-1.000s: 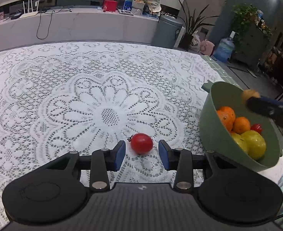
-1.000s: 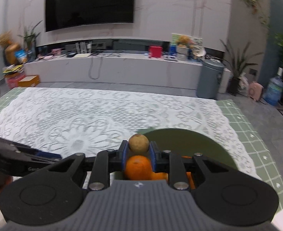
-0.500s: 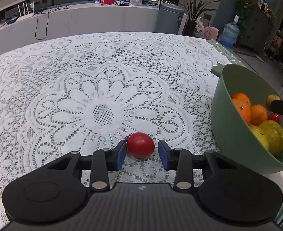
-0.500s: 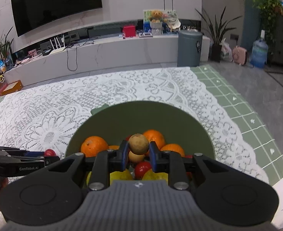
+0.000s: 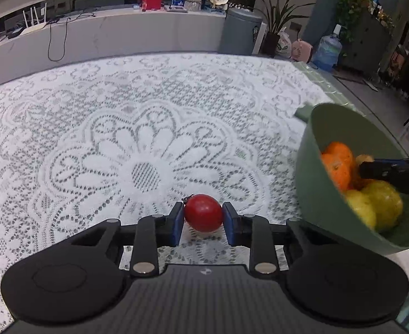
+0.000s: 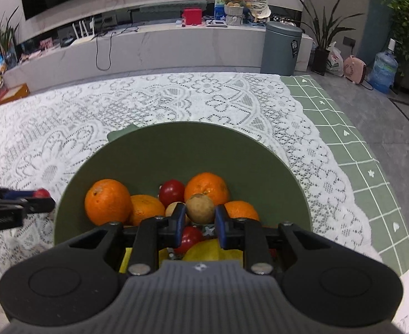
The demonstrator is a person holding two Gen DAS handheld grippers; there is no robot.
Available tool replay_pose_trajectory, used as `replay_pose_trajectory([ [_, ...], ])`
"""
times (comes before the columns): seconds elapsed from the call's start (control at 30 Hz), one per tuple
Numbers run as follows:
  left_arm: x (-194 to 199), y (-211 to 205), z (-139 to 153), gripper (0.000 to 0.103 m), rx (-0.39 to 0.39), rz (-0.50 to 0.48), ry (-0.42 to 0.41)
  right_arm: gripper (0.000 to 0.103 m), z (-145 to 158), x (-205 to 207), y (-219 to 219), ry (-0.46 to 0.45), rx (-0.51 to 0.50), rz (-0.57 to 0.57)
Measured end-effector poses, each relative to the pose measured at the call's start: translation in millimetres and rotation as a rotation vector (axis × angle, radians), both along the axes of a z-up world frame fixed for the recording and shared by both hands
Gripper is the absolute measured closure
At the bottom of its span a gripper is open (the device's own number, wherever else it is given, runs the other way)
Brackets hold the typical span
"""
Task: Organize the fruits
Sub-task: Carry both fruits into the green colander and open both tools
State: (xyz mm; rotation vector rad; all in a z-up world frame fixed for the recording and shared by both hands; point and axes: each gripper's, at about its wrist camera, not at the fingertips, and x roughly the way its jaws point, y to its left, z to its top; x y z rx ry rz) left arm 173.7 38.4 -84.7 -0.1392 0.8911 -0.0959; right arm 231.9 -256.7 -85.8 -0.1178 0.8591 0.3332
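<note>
A red tomato [image 5: 203,213] lies on the lace tablecloth between the blue pads of my left gripper [image 5: 203,220]. Its jaws are closing and both pads touch the tomato's sides. A green bowl [image 6: 176,144] at the right holds several oranges [image 6: 107,201], a red tomato [image 6: 171,192] and yellow fruit [image 6: 210,249]. My right gripper [image 6: 200,213] hangs low inside the bowl, shut on a small brown round fruit [image 6: 200,208]. In the left wrist view the right gripper [image 5: 371,168] reaches into the bowl [image 5: 310,172] from the right. In the right wrist view the left gripper [image 6: 41,197] is at the far left.
The white lace tablecloth [image 5: 121,128] covers most of the table, with green checked cloth [image 6: 351,144] bare along its right side. The bowl stands near the table's near right corner. Behind the table are a long low console [image 6: 162,47] and a grey bin [image 6: 282,50].
The left jaws have narrowed from well apart onto the tomato. The right gripper has carried the brown fruit forward and down over the bowl, low among the fruit.
</note>
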Motion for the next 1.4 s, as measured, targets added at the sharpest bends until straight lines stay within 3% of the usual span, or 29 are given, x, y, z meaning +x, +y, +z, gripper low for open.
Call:
replay_pose_trajectory([
  [0.33, -5, -21, 55, 0.07, -0.008, -0.07, -0.089, 0.083, -13, 7, 6, 0.037, -0.045, 0.045],
  [0.53, -6, -43, 74, 0.07, -0.001, -0.124, -0.122, 0.082, -11, 4, 2, 0.034, -0.02, 0.046],
  [0.67, -8, -57, 80, 0.07, -0.009, -0.167, -0.122, 0.069, 0, -4, -4, 0.006, 0.01, 0.059],
  [1.1, -13, -104, 74, 0.07, -0.106, -0.371, -0.042, 0.066, 32, -35, -60, -0.007, 0.229, -0.03],
  [1.4, 0, -132, 45, 0.07, -0.111, -0.425, 0.049, 0.065, 20, -42, -73, 0.021, 0.293, -0.075],
])
